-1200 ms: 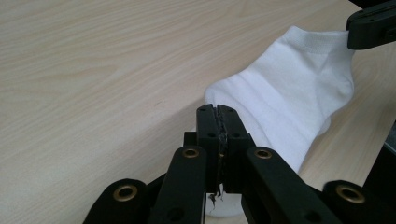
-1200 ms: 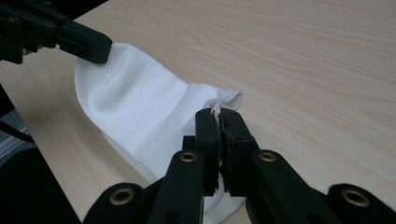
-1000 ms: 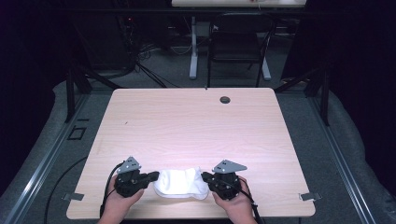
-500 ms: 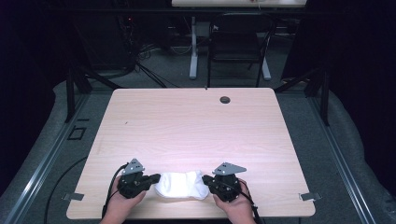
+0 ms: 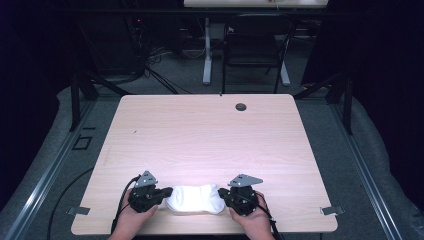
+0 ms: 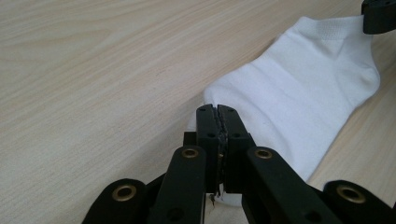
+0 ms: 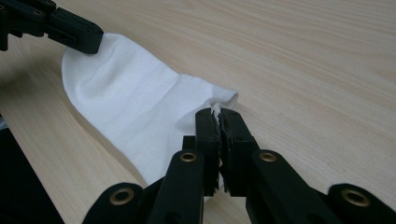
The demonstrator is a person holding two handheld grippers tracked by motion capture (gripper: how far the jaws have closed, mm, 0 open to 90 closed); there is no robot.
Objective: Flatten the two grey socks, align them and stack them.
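— What is being held by the left gripper [image 6: 218,122]?
— One end of the white sock [image 5: 194,198] is being pinched in its closed jaws (fabric is showing between them).

— And the right gripper [image 7: 219,123]?
— The other end is being clamped likewise; the sock is being kept flat at the near edge of the wooden table [image 5: 210,135].

You have one white ankle sock [image 5: 194,198], one wooden table [image 5: 210,135] with one cable hole [image 5: 241,106], two grippers, left gripper [image 5: 161,192] and right gripper [image 5: 223,194], and one chair [image 5: 255,47] behind.
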